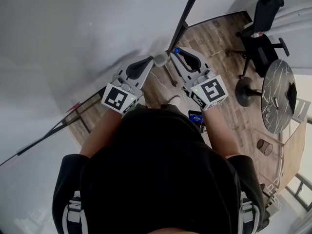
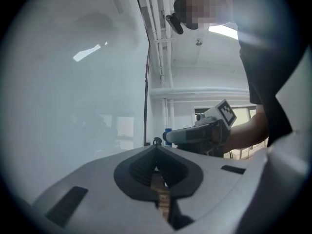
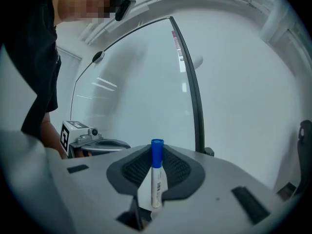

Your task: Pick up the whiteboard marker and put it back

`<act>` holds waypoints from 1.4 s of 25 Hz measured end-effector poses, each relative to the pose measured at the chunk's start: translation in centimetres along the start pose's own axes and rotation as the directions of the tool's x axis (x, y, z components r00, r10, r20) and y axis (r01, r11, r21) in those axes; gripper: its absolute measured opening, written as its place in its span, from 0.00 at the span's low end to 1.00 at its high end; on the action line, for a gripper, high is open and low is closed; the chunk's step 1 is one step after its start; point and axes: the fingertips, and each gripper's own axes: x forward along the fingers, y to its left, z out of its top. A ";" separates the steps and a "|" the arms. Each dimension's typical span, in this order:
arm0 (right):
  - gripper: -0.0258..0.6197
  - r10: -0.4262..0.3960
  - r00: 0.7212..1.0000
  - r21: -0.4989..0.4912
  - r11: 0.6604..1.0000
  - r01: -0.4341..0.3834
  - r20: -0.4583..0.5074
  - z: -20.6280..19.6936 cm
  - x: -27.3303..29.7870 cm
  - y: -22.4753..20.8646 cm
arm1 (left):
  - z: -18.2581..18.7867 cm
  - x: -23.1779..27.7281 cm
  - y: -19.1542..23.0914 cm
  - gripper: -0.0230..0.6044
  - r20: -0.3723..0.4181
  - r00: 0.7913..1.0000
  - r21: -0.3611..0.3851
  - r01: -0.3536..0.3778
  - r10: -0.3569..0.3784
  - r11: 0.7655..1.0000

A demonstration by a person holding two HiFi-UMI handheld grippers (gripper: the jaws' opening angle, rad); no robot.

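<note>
Right hand-held gripper (image 1: 180,56): clenched on whiteboard marker (image 3: 155,182); marker upright between its pads, blue cap (image 3: 157,152) uppermost, facing the whiteboard (image 3: 131,87); left hand-held gripper (image 2: 156,146): jaws together, nothing between them, held level just beside the right one.

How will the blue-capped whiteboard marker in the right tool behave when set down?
The slim white blue-capped whiteboard marker looks rigid and light. Its smooth round barrel would probably roll if laid flat, and might pivot between the pads of the right tool.
</note>
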 end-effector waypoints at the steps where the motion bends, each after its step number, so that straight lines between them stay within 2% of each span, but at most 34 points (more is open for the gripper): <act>1: 0.14 -0.002 1.000 -0.001 1.000 0.002 -0.006 -0.4 0.3 -0.1 | -0.4 0.0 0.1 0.04 -0.006 1.000 -0.003 -0.004 0.004 1.000; 11: 0.14 -0.018 0.999 -0.014 1.000 0.017 -0.041 -4.6 3.3 -0.5 | -2.3 0.0 0.3 0.04 -0.004 1.000 -0.027 -0.011 0.011 1.000; 16: 0.14 -0.021 0.997 -0.022 1.000 0.020 -0.069 -7.0 4.4 -0.7 | -3.1 -0.3 0.3 0.04 -0.015 1.000 -0.015 -0.019 0.018 1.000; 35: 0.14 -0.042 0.977 0.032 0.998 0.050 -0.209 -15.7 7.6 -2.0 | -4.9 -1.2 0.7 0.04 -0.027 0.999 -0.032 -0.046 0.045 0.998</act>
